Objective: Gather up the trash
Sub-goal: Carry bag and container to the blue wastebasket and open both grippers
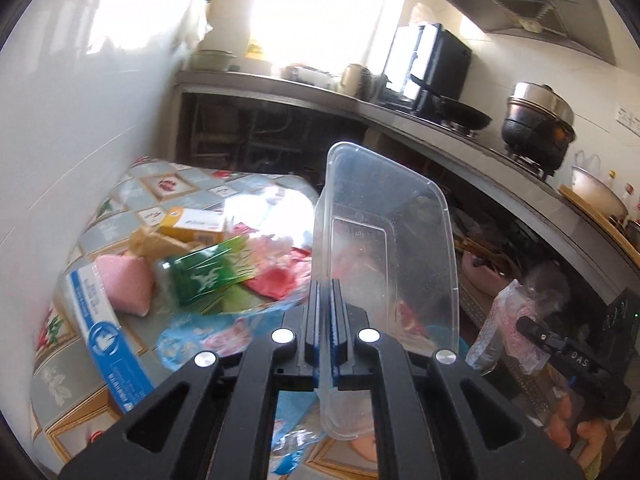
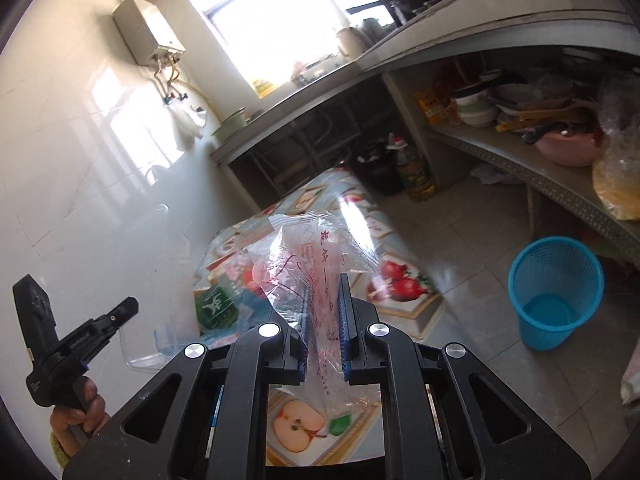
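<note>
The left gripper had its fingers clenched on one thin side wall of a clear plastic container, which stood up on edge above them, its open mouth turned sideways and most of its body leaning off to one side of the pinch. That grasp looked the weaker of the two: the wall was smooth and springy, the load sat off-centre, and a quick swing or roll of the wrist could have let the tub pivot or slip out. The right gripper held a crumpled clear bag with red print, its fingers closed onto the bunched film with a narrow gap between them; thin film can creep through such a hold, and the loose upper part stood in front of the camera, hiding much of what lay ahead. Below both tools the worktop, covered in a fruit-patterned cloth, carried more litter: a green wrapper, a yellow box, a pink packet and a blue-and-white carton. A low pass with the tilted tub risked sweeping these to the floor. The blue wastebasket stood on the floor tiles, well apart from the worktop. Its mouth looked modest beside the long tub, so a careless drop might have caught the rim or tipped the light basket.
</note>
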Demonstrator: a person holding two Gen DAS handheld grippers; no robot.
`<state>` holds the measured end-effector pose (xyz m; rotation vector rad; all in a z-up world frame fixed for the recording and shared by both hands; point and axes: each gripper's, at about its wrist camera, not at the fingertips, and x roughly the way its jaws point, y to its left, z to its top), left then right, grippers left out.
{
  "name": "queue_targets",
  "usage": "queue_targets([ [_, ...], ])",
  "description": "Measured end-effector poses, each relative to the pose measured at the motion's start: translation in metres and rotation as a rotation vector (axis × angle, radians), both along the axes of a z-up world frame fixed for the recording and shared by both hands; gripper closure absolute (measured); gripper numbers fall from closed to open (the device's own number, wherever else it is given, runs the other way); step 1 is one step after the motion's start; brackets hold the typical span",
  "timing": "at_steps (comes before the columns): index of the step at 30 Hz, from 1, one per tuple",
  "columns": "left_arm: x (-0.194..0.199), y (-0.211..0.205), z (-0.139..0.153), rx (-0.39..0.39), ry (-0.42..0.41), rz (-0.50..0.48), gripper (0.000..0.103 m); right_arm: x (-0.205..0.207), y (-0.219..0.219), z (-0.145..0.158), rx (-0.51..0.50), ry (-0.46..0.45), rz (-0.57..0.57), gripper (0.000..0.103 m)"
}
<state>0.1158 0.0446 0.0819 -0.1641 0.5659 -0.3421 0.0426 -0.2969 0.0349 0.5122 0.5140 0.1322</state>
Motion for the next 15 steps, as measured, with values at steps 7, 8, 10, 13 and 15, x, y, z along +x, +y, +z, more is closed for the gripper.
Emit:
queue_targets([
  [7,0.055,-0.155,0.013,0.172,0.092,-0.349,0.1,-0.031,-0.089,-0.022,-0.005,0.06,-0.294,0.092],
  [8,0.066,-0.181,0.009,0.204,0.109,-0.397,0.1,-0.032,-0.101,-0.03,0.005,0.078,-0.331,0.092],
  [10,0.086,-0.232,-0.005,0.28,0.165,-0.467,0.1,-0.031,-0.126,-0.047,0.027,0.126,-0.399,0.092],
  [13,0.123,-0.305,-0.041,0.386,0.291,-0.545,0.099,-0.018,-0.16,-0.077,0.072,0.192,-0.466,0.092],
  [15,0.144,-0.346,-0.072,0.478,0.334,-0.572,0.099,-0.006,-0.18,-0.102,0.102,0.241,-0.494,0.091],
])
